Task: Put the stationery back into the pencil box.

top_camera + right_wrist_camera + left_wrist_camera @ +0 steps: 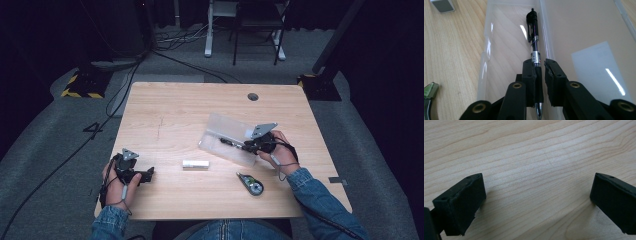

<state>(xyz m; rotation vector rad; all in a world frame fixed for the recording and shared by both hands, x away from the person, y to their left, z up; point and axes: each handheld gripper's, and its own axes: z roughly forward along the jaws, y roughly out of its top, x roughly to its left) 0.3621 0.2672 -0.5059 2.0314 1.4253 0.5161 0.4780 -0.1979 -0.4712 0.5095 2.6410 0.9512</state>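
Right gripper [539, 72] clamped on a black pen [534, 47] inside the clear plastic case [225, 131] — left gripper [537, 202] gaping over bare table [170, 107], well left of that case.

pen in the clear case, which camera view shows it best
The right gripper view: the pen lies lengthwise in the clear case, clip and label readable, its near end between the right hand-held gripper jaws. The high view shows it as a thin dark line. The left gripper view faces bare table.
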